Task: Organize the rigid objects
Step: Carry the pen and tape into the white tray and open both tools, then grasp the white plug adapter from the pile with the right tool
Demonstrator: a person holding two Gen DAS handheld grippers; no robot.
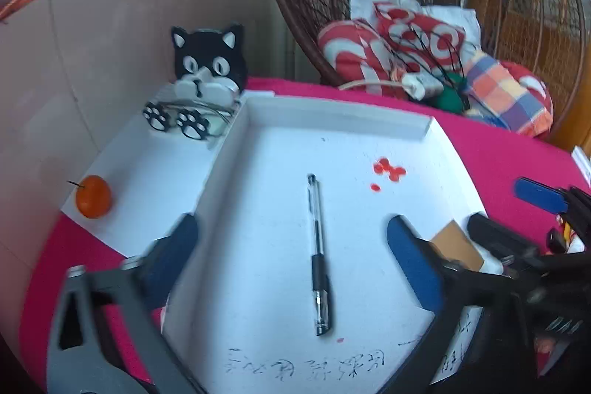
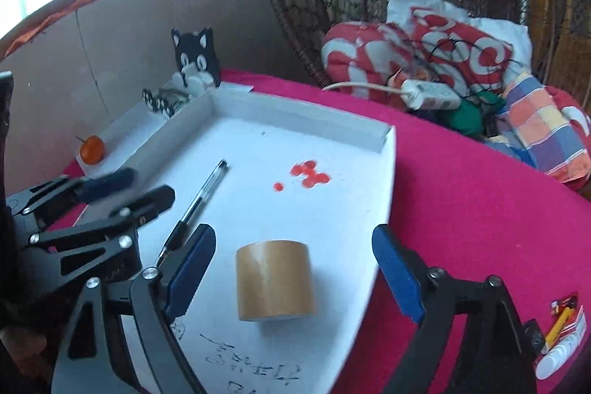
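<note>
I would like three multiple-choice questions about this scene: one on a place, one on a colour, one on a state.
1. Where does the pen lie?
A. in the white tray
B. on the pink cloth
C. beside the orange fruit

2. What colour is the roll of tape?
A. blue
B. brown
C. green

3. How is the right hand-held gripper?
A. shut on the tape
B. shut on the pen
C. open

Answers:
1 A, the pen rests on the tray floor.
2 B, its side is brown.
3 C, both pads stand clear of the tape.
</note>
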